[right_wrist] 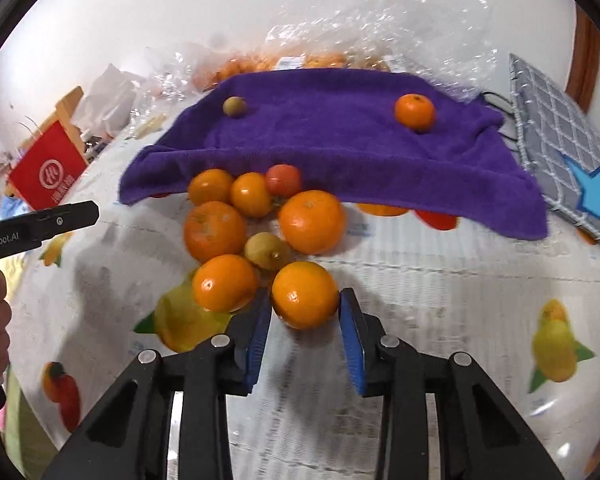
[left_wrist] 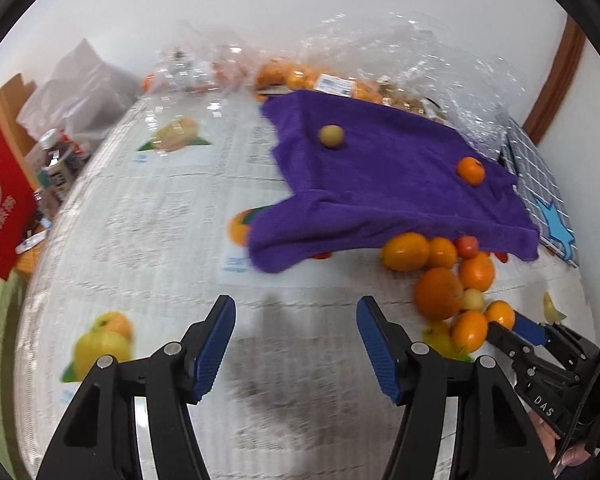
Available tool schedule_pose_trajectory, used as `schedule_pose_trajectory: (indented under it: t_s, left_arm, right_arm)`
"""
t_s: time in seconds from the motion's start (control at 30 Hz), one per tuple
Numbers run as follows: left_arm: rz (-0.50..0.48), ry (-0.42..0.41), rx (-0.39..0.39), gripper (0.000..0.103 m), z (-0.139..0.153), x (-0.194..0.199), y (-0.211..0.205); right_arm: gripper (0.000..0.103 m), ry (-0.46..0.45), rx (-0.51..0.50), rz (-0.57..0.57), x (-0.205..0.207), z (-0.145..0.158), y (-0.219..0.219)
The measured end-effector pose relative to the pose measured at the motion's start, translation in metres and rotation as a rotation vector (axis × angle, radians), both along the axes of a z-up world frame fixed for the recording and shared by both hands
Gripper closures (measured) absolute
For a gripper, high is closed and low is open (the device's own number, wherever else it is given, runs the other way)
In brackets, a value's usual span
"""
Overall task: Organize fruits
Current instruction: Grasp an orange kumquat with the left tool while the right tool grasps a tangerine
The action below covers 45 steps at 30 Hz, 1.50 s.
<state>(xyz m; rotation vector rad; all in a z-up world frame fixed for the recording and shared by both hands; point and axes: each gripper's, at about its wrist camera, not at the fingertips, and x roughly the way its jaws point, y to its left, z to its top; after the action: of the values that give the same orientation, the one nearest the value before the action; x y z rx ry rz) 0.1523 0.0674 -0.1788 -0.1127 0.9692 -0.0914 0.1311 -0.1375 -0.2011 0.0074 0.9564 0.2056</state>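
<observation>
left tool [left_wrist: 296, 344]: fingers spread wide, nothing between, low over tabletop | right tool [right_wrist: 306, 320]: fingers narrowed around an orange [right_wrist: 305, 294], pads at its sides

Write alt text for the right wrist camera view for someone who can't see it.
The right tongs straddle an orange at the near edge of a fruit pile, blue pads on either side, on a fruit-print tablecloth. Behind lies a purple towel with a small orange and a greenish fruit on top.

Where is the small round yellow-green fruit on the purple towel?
The small yellow-green fruit sits near the purple towel's far left corner, apart from the lone orange at the right.
</observation>
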Motion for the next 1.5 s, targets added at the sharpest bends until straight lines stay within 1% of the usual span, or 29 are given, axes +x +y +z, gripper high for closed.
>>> schedule_pose_trajectory:
  t_s: [0.1, 0.23, 0.33, 0.37, 0.5, 0.57, 0.63, 0.73, 0.77, 0.83, 0.87, 1.03, 1.2, 1.27, 1.3, 1.4, 1.43, 1.47, 1.5]
  left_arm:
    - [-0.032, -0.009, -0.012, 0.042, 0.0, 0.007, -0.017]
    - [-0.07, -0.017, -0.029, 0.042, -0.002, 0.02, -0.037]
    - [-0.087, -0.011, -0.043, 0.042, -0.006, 0.029, -0.044]
    - [-0.093, -0.008, -0.05, 0.044, -0.007, 0.032, -0.046]
    - [-0.105, 0.016, -0.071, 0.048, -0.013, 0.045, -0.053]
    - [-0.105, 0.031, -0.088, 0.05, -0.016, 0.051, -0.054]
    - [-0.099, 0.052, -0.105, 0.051, -0.021, 0.055, -0.056]
    - [-0.094, 0.056, -0.128, 0.053, -0.023, 0.058, -0.057]
    - [-0.095, 0.058, -0.141, 0.055, -0.024, 0.059, -0.057]
    - [-0.108, 0.061, -0.176, 0.064, -0.025, 0.058, -0.058]
    - [-0.111, 0.062, -0.18, 0.066, -0.025, 0.058, -0.058]
    - [-0.111, 0.057, -0.165, 0.067, -0.023, 0.054, -0.053]
    - [-0.106, 0.054, -0.19, 0.065, -0.025, 0.056, -0.051]
    - [-0.107, 0.056, -0.195, 0.063, -0.028, 0.058, -0.054]
    - [-0.102, 0.055, -0.195, 0.06, -0.029, 0.058, -0.054]
    - [-0.095, 0.054, -0.198, 0.06, -0.03, 0.062, -0.056]
    - [-0.099, 0.057, -0.196, 0.06, -0.03, 0.062, -0.056]
    - [-0.112, 0.059, -0.204, 0.069, -0.03, 0.062, -0.057]
    - [-0.129, 0.065, -0.214, 0.069, -0.029, 0.062, -0.058]
  right_arm:
    - [0.069, 0.008, 0.017, -0.014, -0.002, 0.0, -0.015]
    - [0.069, 0.002, -0.001, -0.049, -0.004, 0.002, -0.037]
    - [0.069, 0.013, 0.013, -0.061, -0.003, 0.0, -0.05]
    - [0.069, 0.014, 0.032, -0.057, -0.003, 0.0, -0.054]
    - [0.069, 0.01, 0.03, -0.047, 0.0, -0.002, -0.053]
    - [0.068, 0.016, 0.018, -0.043, 0.002, -0.006, -0.051]
    - [0.068, 0.003, 0.005, -0.038, 0.002, -0.006, -0.048]
    - [0.068, 0.002, 0.008, -0.032, 0.004, -0.005, -0.049]
    - [0.068, 0.003, 0.011, -0.031, 0.003, -0.005, -0.05]
    - [0.069, 0.003, 0.013, -0.028, 0.003, -0.005, -0.051]
    - [0.068, 0.002, 0.01, -0.028, 0.003, -0.005, -0.05]
    - [0.069, 0.002, 0.005, -0.034, 0.003, -0.005, -0.049]
    - [0.069, 0.001, -0.009, -0.036, 0.003, -0.005, -0.046]
    - [0.068, 0.006, -0.013, -0.038, 0.005, -0.005, -0.045]
    - [0.068, 0.009, -0.014, -0.039, 0.006, -0.005, -0.045]
    - [0.068, 0.014, -0.014, -0.04, 0.008, -0.005, -0.045]
    - [0.069, 0.015, -0.013, -0.041, 0.008, -0.005, -0.045]
    - [0.069, 0.015, -0.012, -0.042, 0.008, -0.004, -0.046]
    - [0.069, 0.014, -0.013, -0.045, 0.008, -0.004, -0.046]
